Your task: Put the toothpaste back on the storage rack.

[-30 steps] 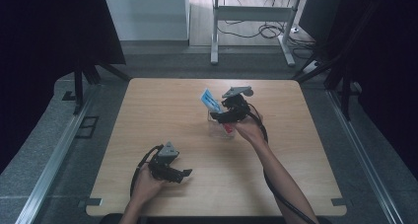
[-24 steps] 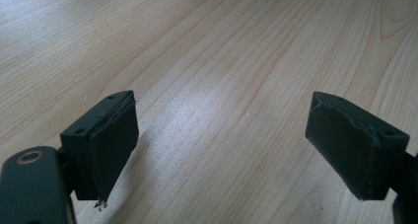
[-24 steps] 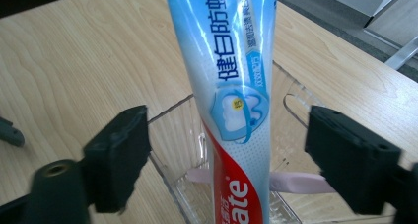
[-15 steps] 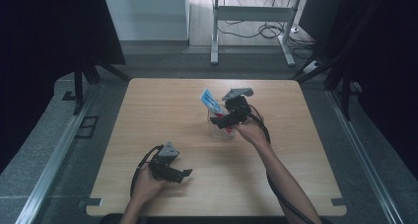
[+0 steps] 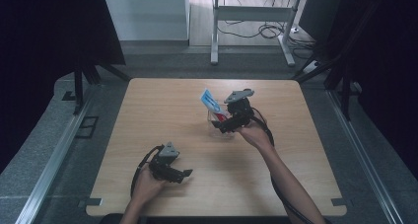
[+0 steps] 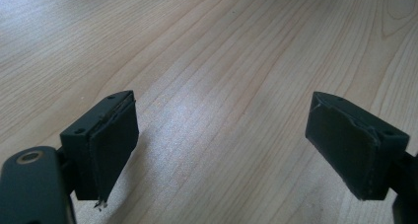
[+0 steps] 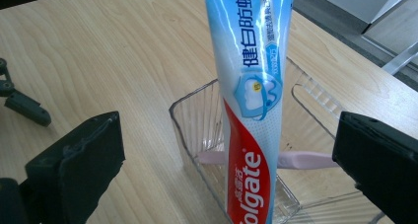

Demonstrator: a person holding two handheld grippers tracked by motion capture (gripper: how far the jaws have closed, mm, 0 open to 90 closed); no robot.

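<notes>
Here my right claw (image 7: pixel 231 160) stands with its two black jaws spread as wide as they go; they have just been opening, and the pads press on nothing. Between them, touching neither pad, rises the white, blue and red Colgate toothpaste tube (image 7: pixel 249 100), standing tilted with its red end down inside the clear, square-cornered plastic tray (image 7: pixel 197 120) right ahead of my jaws. A pale pink toothbrush handle (image 7: pixel 305 160) lies flat in that tray, behind the tube and nearer my right-hand jaw. From above, this claw (image 5: pixel 223 126) sits at the tray's near edge, and the tube (image 5: pixel 211 102) leans up and away from it toward the far side of the light wooden table (image 5: pixel 162 105).

My left claw (image 5: pixel 183 174) rests low over the bare wood, well apart from the tray, toward the near edge. Its jaws (image 6: pixel 222 150) are wide apart too, with only table grain between them.
</notes>
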